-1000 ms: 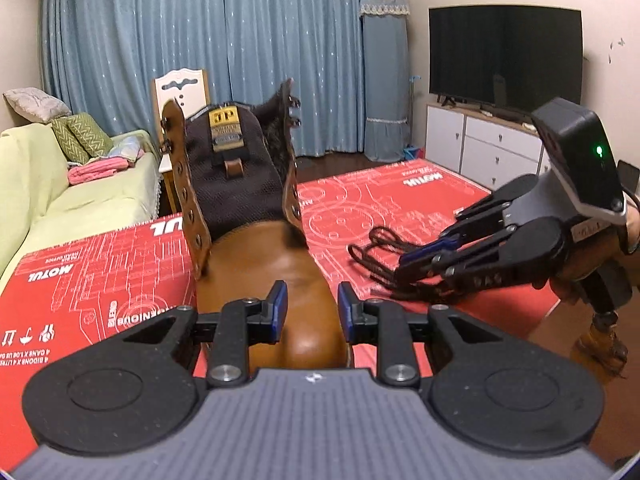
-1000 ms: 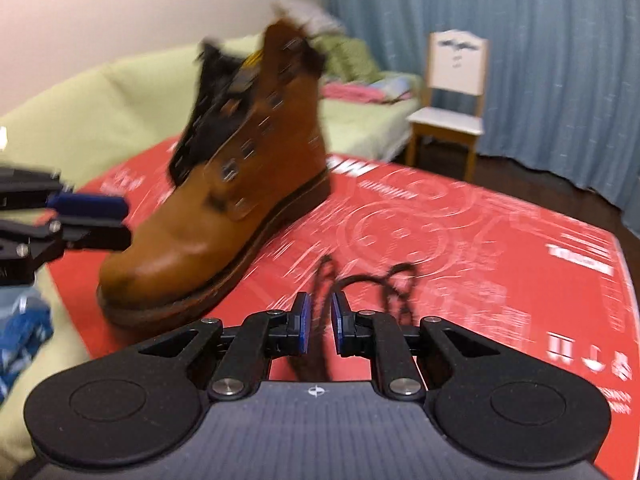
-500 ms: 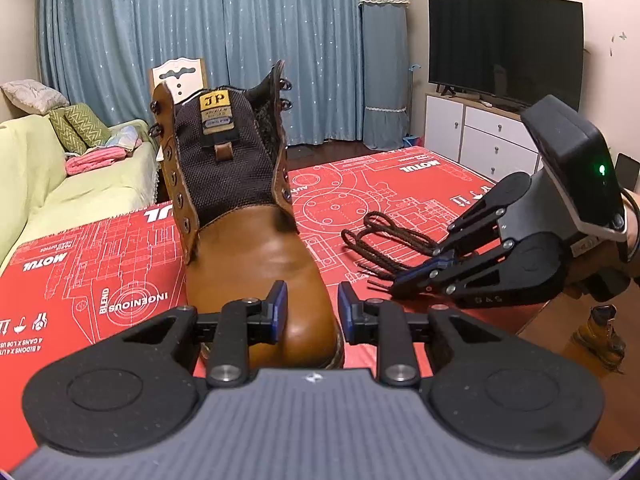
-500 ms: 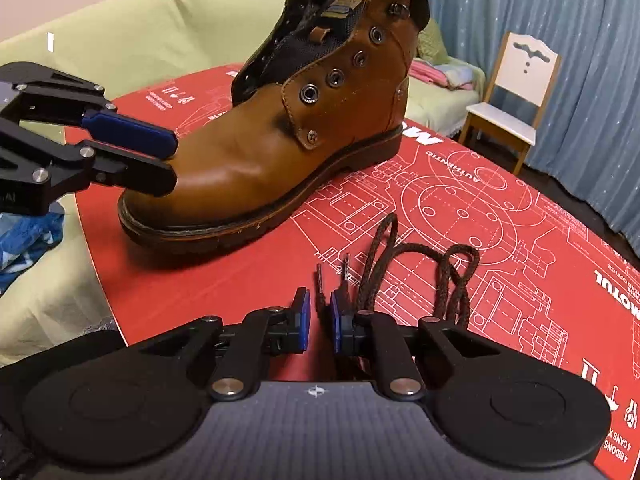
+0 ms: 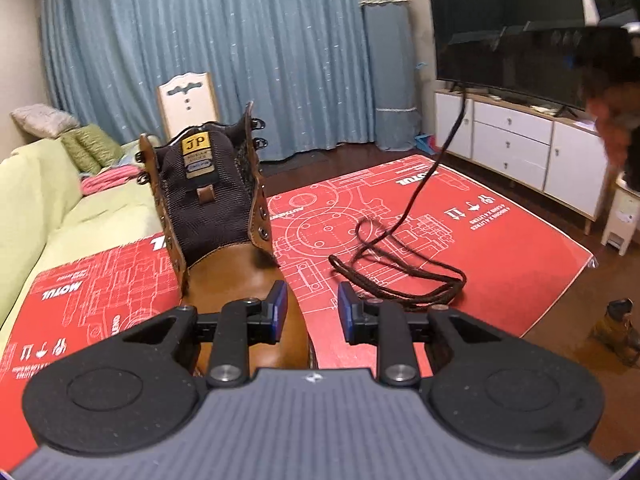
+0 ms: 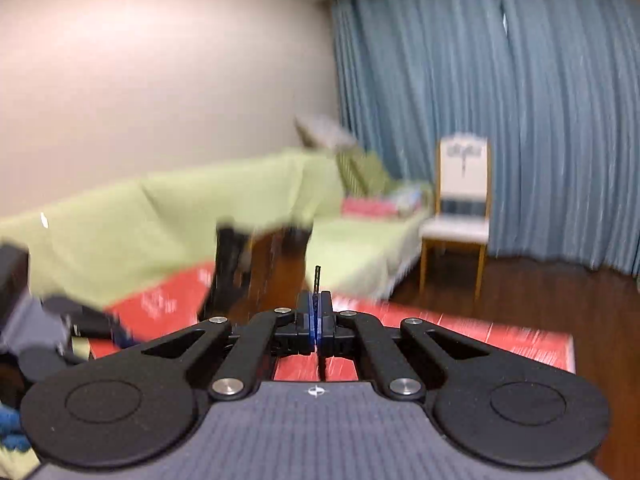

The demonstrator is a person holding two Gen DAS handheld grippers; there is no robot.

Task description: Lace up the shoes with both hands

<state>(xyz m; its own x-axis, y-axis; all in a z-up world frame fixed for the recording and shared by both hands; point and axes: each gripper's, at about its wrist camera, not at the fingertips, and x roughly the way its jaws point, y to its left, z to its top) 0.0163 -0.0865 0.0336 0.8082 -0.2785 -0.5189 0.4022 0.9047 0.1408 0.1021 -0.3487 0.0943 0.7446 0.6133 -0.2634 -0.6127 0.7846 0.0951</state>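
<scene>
A brown leather boot stands unlaced on the red mat, toe toward my left gripper, which is open and empty just above the toe. A dark brown lace lies coiled on the mat right of the boot; one end rises up to the right. My right gripper is shut on the lace tip, which sticks up between the pads. It is raised high; it shows blurred at the top right in the left wrist view. The boot is blurred in the right wrist view.
A green sofa lies left of the mat, a white chair behind the boot. A TV on a white cabinet stands right. A second boot sits on the wooden floor at right.
My right gripper closed on the lace end and lifted it high off the mat, pulling the lace up. My left gripper stayed open near the boot toe.
</scene>
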